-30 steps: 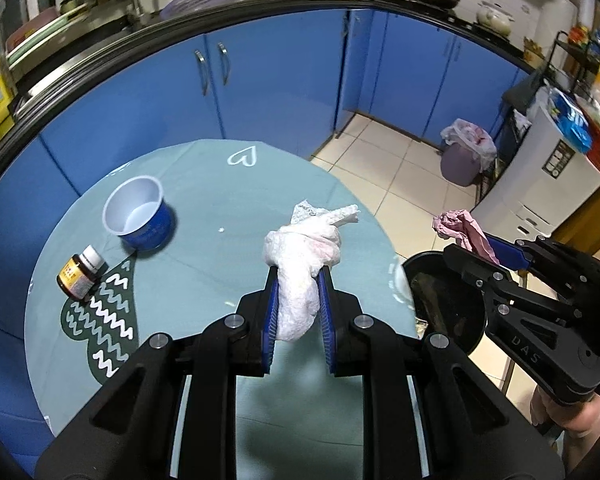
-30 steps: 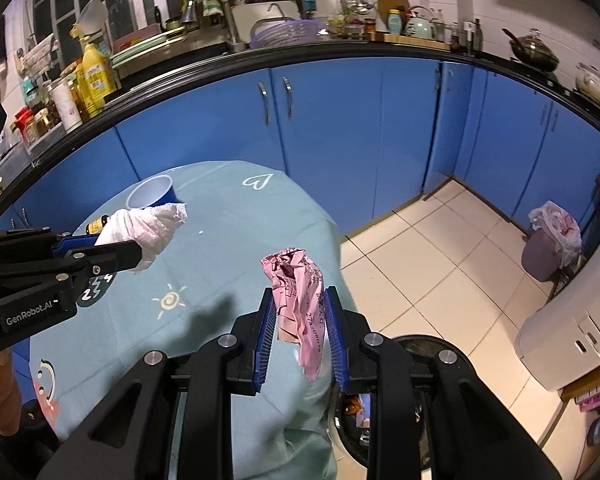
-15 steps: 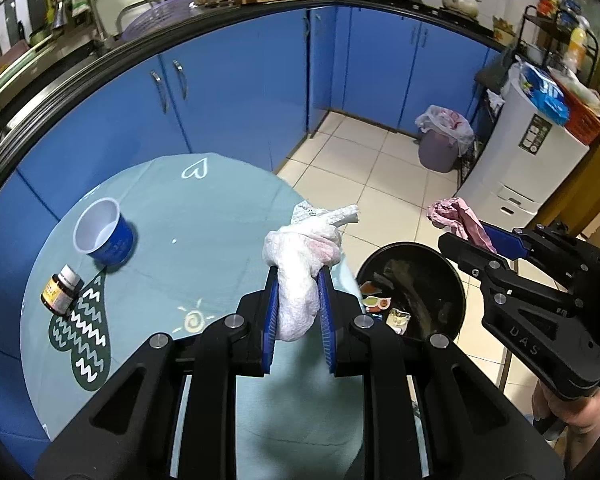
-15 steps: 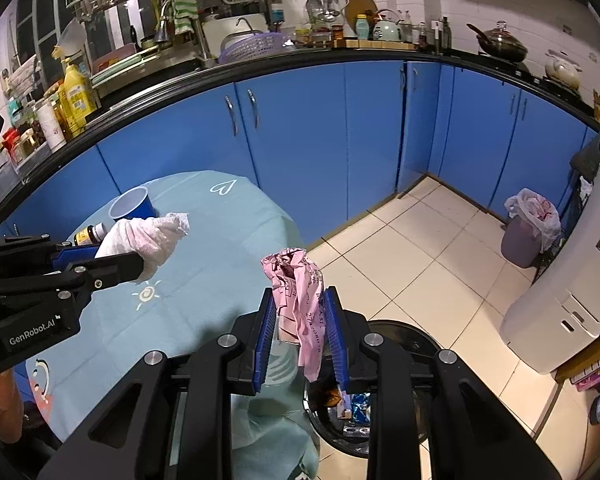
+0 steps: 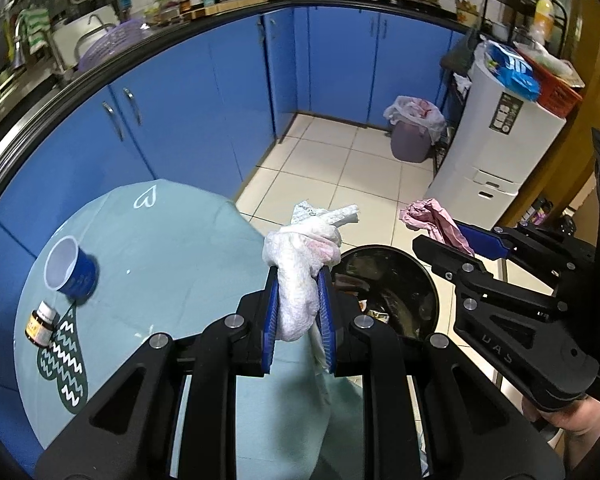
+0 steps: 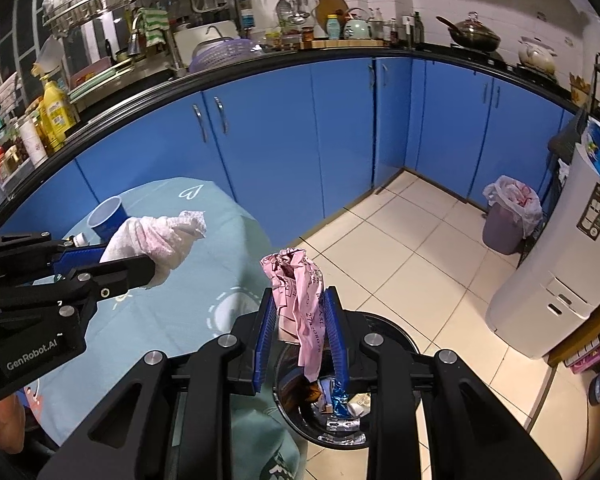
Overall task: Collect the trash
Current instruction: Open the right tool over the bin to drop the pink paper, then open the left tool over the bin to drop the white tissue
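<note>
My left gripper (image 5: 298, 280) is shut on a crumpled white tissue wad (image 5: 300, 264) at the right edge of the round table (image 5: 172, 240). The same wad (image 6: 156, 236) shows at the left in the right wrist view. A crumpled pink paper (image 6: 300, 292) is pinched in my right gripper (image 6: 300, 304), which hangs over the black trash bin (image 6: 396, 340) on the floor. That bin (image 5: 416, 280) holds wrappers and sits just right of the table. The pink paper (image 5: 432, 220) appears above the bin's far rim in the left wrist view.
A blue cup (image 5: 70, 268) and a small brown bottle (image 5: 40, 320) stand at the table's left. Blue cabinets (image 6: 284, 128) curve behind. A lined purple bin (image 6: 508, 212) and a white appliance (image 6: 560, 272) stand on the tiled floor at the right.
Both grippers have swung right, from over the table toward the floor bin, each keeping its paper. The bin's inside has come into view under the right gripper.
</note>
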Motion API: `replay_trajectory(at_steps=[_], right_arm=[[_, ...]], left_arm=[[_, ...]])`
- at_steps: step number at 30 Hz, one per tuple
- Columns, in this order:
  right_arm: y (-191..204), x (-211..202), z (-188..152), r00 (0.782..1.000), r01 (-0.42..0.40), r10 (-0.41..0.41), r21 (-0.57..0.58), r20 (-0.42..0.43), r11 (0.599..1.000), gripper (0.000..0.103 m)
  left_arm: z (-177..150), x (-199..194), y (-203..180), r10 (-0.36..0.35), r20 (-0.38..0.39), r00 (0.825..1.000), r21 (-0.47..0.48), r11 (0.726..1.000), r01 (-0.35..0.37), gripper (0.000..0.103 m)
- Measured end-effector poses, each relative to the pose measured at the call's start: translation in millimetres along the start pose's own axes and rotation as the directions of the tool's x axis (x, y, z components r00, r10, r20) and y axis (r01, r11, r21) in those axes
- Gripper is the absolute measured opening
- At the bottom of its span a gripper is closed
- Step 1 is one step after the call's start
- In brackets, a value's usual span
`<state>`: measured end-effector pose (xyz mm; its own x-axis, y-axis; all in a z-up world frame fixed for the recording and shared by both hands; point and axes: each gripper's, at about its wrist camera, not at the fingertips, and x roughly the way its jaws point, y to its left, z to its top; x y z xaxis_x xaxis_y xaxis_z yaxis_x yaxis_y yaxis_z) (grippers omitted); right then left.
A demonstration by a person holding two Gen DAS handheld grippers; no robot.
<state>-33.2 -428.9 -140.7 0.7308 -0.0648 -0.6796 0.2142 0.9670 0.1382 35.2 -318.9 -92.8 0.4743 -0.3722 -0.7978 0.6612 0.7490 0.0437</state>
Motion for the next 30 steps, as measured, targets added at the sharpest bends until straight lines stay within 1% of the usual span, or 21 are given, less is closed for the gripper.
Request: replay_trajectory(at_steps=[10,13,14,15,16,17,20,21,26,30], right_arm=[[-27,4,-3,1.0,0.023,-0.023,0.052,-0.01,0.998,0.025],[-32,8,-5,0.999,0.032,-0.03,0.049,-0.027,0.998,0.026],[-33,10,-5,0.999,0.039,-0.037,0.05,-0.037,0.998,0.035],[-35,11,-5,0.998,0.042,-0.04,0.051,-0.04,0.998,0.062],[-37,11,-6,0.999,0.045,-0.043,0.053,-0.034,0.998,0.077],[-39,10,-7,0.998,0.05,-0.049,0.054,-0.024,0.997,0.089],[-49,10,-9,0.995,0.1,-0.099,0.063,-0.021,0.993,0.089],[-54,10,-9,0.992,0.122,-0.121,0.077,-0.021,0.99,0.089],[-81,6,-10,0.983,0.183,-0.181,0.144,-0.023,0.973,0.089],[-98,5,-13,0.978,0.209,-0.206,0.188,-0.035,0.96,0.089]], left_arm=[[11,12,-22,-0.023,-0.012,1.0,0.035,0.999,0.023,0.02],[13,15,-29,-0.032,-0.015,0.999,0.051,0.998,0.033,0.02],[15,16,-32,-0.034,-0.015,0.999,0.057,0.998,0.035,0.02],[17,17,-34,-0.037,-0.016,0.999,0.061,0.997,0.038,0.02],[18,18,-36,-0.039,-0.017,0.999,0.064,0.997,0.041,0.02],[19,19,-39,-0.043,-0.018,0.999,0.067,0.997,0.044,0.02],[23,22,-46,-0.049,-0.022,0.999,0.078,0.996,0.051,0.02],[25,24,-48,-0.052,-0.024,0.998,0.08,0.995,0.054,0.02],[30,29,-63,-0.071,-0.029,0.997,0.106,0.992,0.073,0.02],[37,32,-75,-0.082,-0.028,0.996,0.127,0.988,0.084,0.02]])
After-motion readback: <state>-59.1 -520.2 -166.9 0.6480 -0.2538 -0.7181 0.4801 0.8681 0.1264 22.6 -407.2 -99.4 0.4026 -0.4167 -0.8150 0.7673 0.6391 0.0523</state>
